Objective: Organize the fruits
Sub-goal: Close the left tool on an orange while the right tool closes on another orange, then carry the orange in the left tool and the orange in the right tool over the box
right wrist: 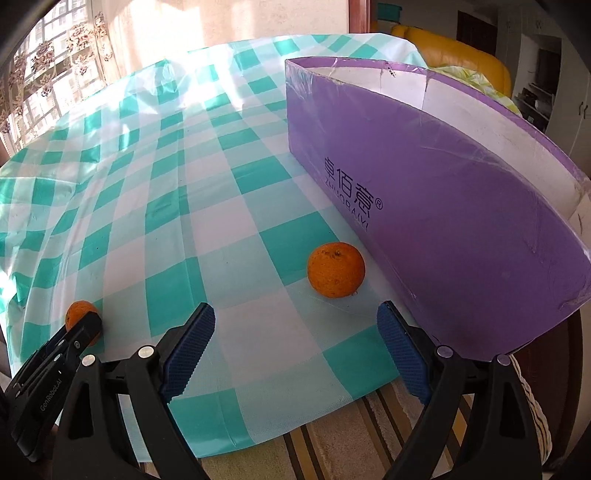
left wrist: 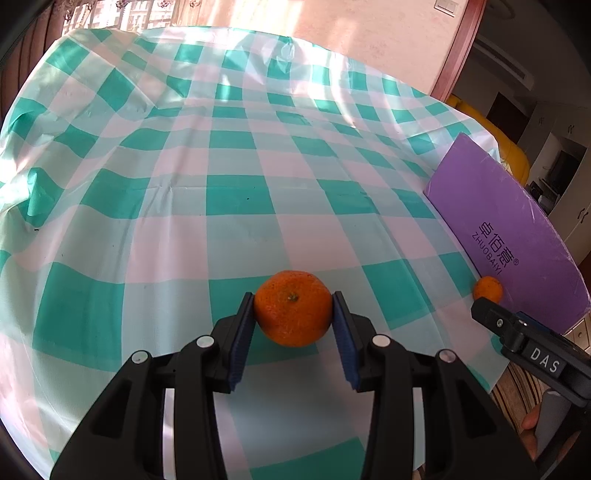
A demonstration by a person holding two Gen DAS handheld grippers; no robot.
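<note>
Left gripper (left wrist: 294, 308) is clamped by its ribbed blue pads on a round, dimpled orange (left wrist: 293, 308), well apart from the glossy purple box (right wrist: 443, 206). Right gripper (right wrist: 295, 328) is held wide open; a second orange (right wrist: 336, 269) is seen just beside that box on the checked plastic worktop (right wrist: 184, 221).

Sunlight pours over the green-checked tablecloth (left wrist: 236, 192) from a window (right wrist: 48, 66) at ten o'clock, hung with flowered lace curtains (right wrist: 99, 40). A pale wall (left wrist: 369, 33) stands at twelve, a yellow sofa (right wrist: 461, 55) at two (partly hidden). A striped rug (right wrist: 332, 435) covers the floor at six.
</note>
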